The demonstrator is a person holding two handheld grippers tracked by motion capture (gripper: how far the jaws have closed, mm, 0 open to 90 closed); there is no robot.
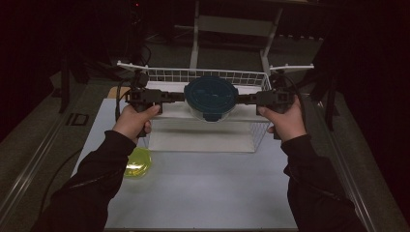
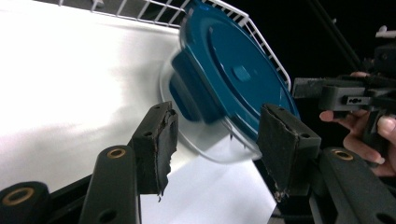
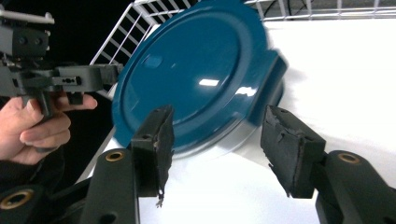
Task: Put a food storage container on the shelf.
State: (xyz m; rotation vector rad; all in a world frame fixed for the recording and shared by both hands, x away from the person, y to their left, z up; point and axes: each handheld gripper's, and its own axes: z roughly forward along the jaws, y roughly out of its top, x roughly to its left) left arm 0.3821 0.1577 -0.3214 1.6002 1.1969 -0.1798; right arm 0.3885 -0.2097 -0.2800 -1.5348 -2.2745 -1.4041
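I count two grippers, left (image 1: 178,96) and right (image 1: 244,99). Between them: one container (image 1: 211,99) with one blue lid (image 2: 238,74). One wire basket (image 1: 203,75). One yellow-green dish (image 1: 138,162) on one white table (image 1: 212,193).

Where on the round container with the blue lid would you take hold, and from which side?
Grip the round container at its clear rim under the blue lid, one gripper from each side. Probably avoid the lid's clip tab: it sticks out and could unlatch.
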